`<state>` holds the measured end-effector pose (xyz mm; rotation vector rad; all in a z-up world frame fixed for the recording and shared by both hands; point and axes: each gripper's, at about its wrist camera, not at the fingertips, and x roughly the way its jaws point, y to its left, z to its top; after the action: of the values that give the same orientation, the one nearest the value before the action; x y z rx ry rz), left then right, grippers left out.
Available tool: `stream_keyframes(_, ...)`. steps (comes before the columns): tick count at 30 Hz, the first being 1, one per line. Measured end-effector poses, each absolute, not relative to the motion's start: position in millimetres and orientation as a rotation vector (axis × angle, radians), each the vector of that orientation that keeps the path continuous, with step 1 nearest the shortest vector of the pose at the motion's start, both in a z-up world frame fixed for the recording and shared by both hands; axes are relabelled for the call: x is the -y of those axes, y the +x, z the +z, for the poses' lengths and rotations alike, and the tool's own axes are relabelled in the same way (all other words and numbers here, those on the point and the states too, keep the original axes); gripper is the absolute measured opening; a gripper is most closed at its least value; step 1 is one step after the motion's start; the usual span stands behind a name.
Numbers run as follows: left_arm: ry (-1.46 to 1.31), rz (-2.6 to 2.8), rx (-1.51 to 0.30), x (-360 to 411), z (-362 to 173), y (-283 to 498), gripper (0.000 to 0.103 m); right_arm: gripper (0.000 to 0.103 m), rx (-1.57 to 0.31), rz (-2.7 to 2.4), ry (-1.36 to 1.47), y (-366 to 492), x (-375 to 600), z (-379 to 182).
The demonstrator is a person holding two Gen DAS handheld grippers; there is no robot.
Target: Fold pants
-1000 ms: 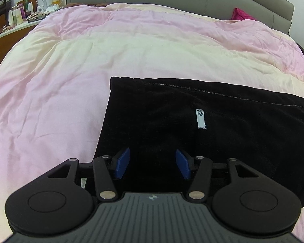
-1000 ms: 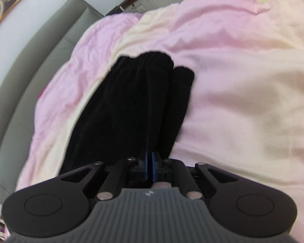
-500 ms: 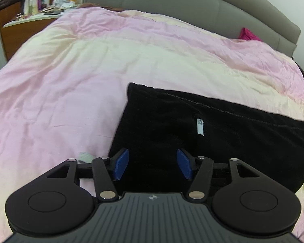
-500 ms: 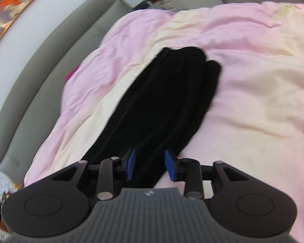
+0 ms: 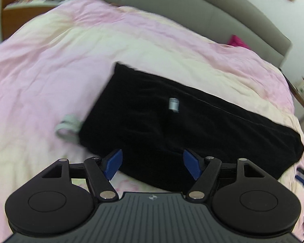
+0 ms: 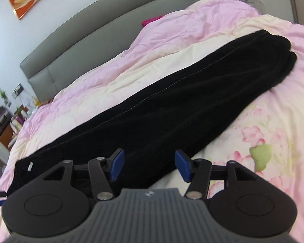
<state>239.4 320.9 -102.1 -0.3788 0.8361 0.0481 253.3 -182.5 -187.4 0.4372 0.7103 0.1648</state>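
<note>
- Left wrist view: black pants (image 5: 172, 125) lying flat on the pink-and-cream duvet (image 5: 60, 60) of the bed, folded lengthwise with one leg over the other (so the first fold looks done), waist end at the left with a small white label (image 5: 173, 104) showing.
- Same view: left gripper (image 5: 152, 163) poised over the near edge of the waist end, jaws wide apart and just opened further, nothing between the pads, no cloth pinched.
- Same view: a pale grey scrap of something (image 5: 67, 126) just beside the waist corner, too blurred to identify.
- Right wrist view: pants (image 6: 162, 109) stretched as one long narrow strip from the label end at lower left to the cuffs at upper right, reasonably smooth, a seam running along the far edge.
- Same view: right gripper (image 6: 149, 167) over the near edge partway along the legs, jaws about half open and just opened, holding nothing.
- Judged progress: roughly half done; crosswise folds (cuffs toward waist) not yet made, so a fresh grasp at either end looks needed.
- Grey headboard (image 6: 91, 40) behind, well apart from the pants.
</note>
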Motion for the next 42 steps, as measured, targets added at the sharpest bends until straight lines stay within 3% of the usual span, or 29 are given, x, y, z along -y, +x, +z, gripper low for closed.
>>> stream_keyframes(12,-0.246,-0.402,-0.816,-65,-104,329,0.081,0.057,-0.607,-0.111,0.704,268,339,-178)
stream_keyframes(14,-0.224,-0.447,-0.818,-26,-107,346,0.081,0.064,-0.603,-0.132,0.720,273,365,-184)
stream_keyframes(19,-0.202,-0.497,-0.830,49,-121,390,0.081,0.068,-0.615,-0.177,0.758,297,419,-203)
stream_keyframes(23,-0.155,-0.525,-0.842,91,-136,415,0.080,0.078,-0.623,-0.193,0.794,328,449,-223)
stream_keyframes(31,-0.194,-0.551,-0.909,123,-164,443,0.078,0.079,-0.582,-0.244,1.012,401,496,-278)
stream_keyframes(37,-0.203,-0.544,-0.948,123,-179,451,0.078,0.085,-0.542,-0.221,1.028,433,503,-285)
stream_keyframes(39,-0.209,-0.543,-0.955,122,-181,452,0.078,0.078,-0.561,-0.196,0.981,442,500,-284)
stream_keyframes(41,-0.228,-0.543,-0.965,119,-182,453,0.078,0.049,-0.588,-0.200,0.939,446,499,-283)
stream_keyframes(42,-0.247,-0.541,-0.974,117,-183,455,0.078,0.044,-0.583,-0.207,0.942,445,501,-284)
